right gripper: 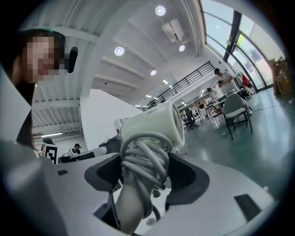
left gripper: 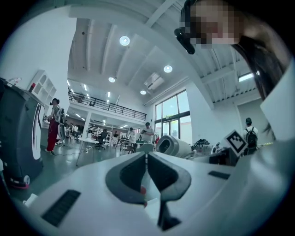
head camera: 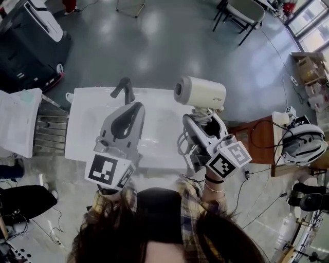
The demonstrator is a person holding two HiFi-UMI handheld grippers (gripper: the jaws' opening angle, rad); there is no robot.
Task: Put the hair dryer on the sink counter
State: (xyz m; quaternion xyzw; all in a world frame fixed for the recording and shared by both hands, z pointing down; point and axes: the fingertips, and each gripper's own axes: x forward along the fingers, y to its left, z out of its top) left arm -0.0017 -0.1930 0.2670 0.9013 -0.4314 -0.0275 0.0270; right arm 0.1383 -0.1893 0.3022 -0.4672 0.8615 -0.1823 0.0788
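Note:
A cream hair dryer (head camera: 200,92) with its grey cord wound round the handle is held up in the air, barrel level. My right gripper (head camera: 198,120) is shut on that handle, over the right end of the white sink counter (head camera: 82,118). In the right gripper view the wrapped handle (right gripper: 144,170) fills the space between the jaws and the barrel (right gripper: 154,124) sits above them. My left gripper (head camera: 131,110) hovers over the basin near the dark faucet (head camera: 123,88), shut with nothing in it. In the left gripper view its pads (left gripper: 138,173) meet, and the hair dryer (left gripper: 173,146) shows beyond.
A white cloth on a metal rack (head camera: 18,120) stands left of the sink. A black machine (head camera: 31,46) is at the far left. A brown table (head camera: 259,138) with cables and a white device (head camera: 303,144) lies to the right. A chair (head camera: 244,13) stands behind.

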